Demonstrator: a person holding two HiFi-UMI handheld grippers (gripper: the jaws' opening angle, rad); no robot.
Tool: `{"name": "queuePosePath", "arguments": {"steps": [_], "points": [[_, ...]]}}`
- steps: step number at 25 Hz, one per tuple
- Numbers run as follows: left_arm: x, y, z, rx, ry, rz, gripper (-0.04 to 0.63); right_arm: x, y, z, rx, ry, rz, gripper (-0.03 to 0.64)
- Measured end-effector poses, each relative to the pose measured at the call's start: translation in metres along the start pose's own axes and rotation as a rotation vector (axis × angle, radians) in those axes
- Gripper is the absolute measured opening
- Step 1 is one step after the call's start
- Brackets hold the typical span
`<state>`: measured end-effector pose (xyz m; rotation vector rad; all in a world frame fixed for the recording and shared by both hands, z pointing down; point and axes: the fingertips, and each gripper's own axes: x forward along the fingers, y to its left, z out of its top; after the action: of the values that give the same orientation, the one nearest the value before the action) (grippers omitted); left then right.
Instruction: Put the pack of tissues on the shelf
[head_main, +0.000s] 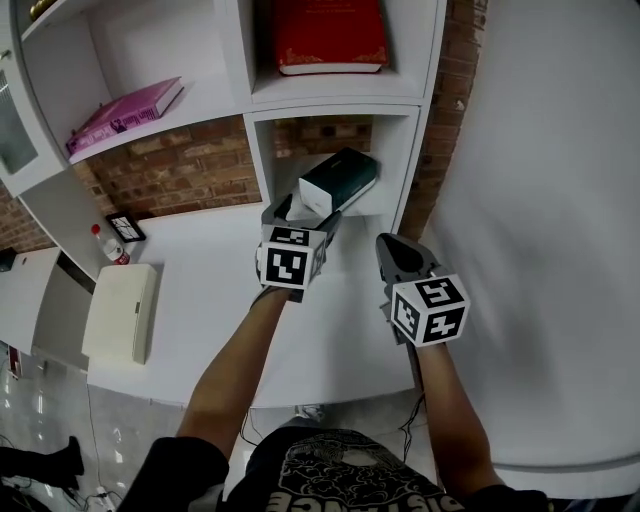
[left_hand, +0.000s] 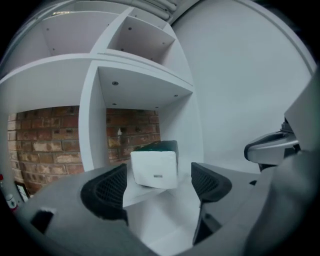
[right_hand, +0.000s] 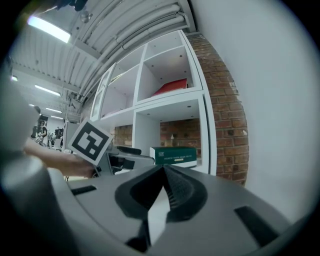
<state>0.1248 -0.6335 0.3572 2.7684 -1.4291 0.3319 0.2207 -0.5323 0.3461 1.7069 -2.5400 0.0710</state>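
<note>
Left gripper view looks straight at the pack of tissues (left_hand: 155, 169): its white short end faces the camera, dead ahead and centred between the left gripper's (left_hand: 157, 182) fingers, which stand wide apart with a gap showing on either side, so nothing is gripped. The pack sits in the lower cubby of the shelf (head_main: 262, 160), slightly tilted, its long axis running away from the fingers into the cubby; head view shows that axis slanting up and to the right. Whether its near end overhangs the shelf's front edge I cannot tell. The left gripper is far the nearer; any nudge or retreat would probably run along that axis. The right gripper (head_main: 388, 243) hovers over the counter (head_main: 200, 290), fingers closed together on nothing
</note>
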Motion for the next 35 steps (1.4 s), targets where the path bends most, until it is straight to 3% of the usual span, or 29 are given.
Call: {"name": "queuePosePath", "arguments": {"steps": [14,19,22,35], "points": [[-0.094,-0.008,0.002,-0.033,-0.064,0.034,0.172,-0.026,0.033,0.008,0.002,-0.032,0.086,0.002],[-0.119,-0.014,-0.012,-0.027,-0.042,0.038,0.096,-0.032,0.044,0.010,-0.016,-0.034,0.106,0.002],[-0.134,-0.011,-0.020,-0.025,-0.028,0.070,0.008,-0.036,0.048,0.011,-0.025,-0.033,0.108,0.002],[-0.177,0.007,-0.036,-0.087,-0.013,0.128,0.008,-0.046,0.059,0.016,-0.055,-0.032,0.127,0.002]]}}
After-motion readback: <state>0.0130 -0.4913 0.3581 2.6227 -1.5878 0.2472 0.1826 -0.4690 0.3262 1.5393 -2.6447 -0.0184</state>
